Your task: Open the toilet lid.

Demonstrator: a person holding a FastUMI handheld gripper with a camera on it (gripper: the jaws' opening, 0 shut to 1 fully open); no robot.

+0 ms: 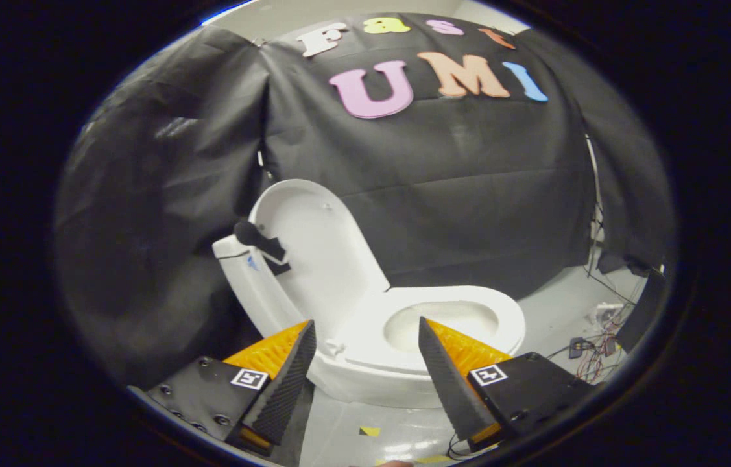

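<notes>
Two fingers, mine, make up the gripper: black ribbed pads backed with orange, each carrying a small square marker on its black mount. They stand spread wide apart, released, grasping nothing; the gap between them looks straight onto the toilet.

One toilet, white, just ahead of and beyond my fingertips, standing on a pale floor.

One toilet lid, white, raised and leaning back towards the tank, its inner face turned to me. It sits beyond my left finger and apart from it.

One seat ring, white, lying down flat over the bowl; its oval opening shows just past the tip of my right finger, which overlaps the near rim in my line of sight. I cannot tell whether it touches.

One tank, white, behind the lid, with a dark object fixed at its top beside the lid's edge; what it is I cannot tell.

One black cloth wall, draped behind and around the toilet.

Several loose wires and small parts on the floor, off to the right of the bowl, well apart from my fingers.

A few yellow tape marks on the floor, between my fingers and nearer than the bowl's base.
</notes>
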